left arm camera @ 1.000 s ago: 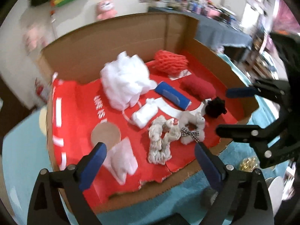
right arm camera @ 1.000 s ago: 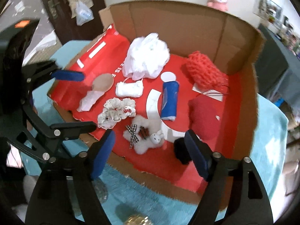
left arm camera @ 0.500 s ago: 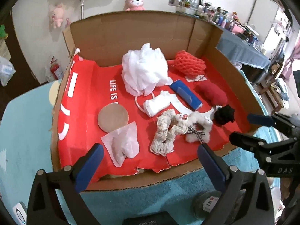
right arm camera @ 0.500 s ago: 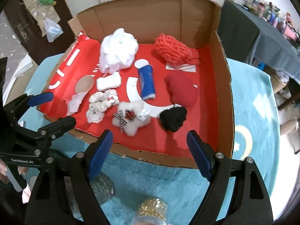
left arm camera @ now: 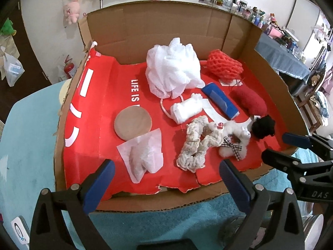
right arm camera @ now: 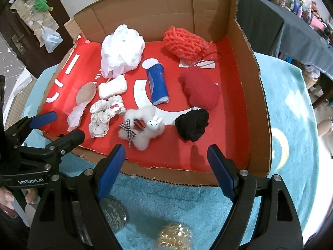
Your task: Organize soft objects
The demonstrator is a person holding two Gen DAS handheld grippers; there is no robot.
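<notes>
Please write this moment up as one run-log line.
left tool: open, empty | right tool: open, empty | both at near edge of cardboard box | soft items lie inside, none gripped

Left gripper (left arm camera: 166,185) jaws just widened, empty; right gripper (right arm camera: 166,168) open.

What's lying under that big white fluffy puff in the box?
The white puff rests on the red printed liner of the cardboard box. Its cord loops out towards a small white roll in front. The puff covers whatever print lies beneath it.
</notes>
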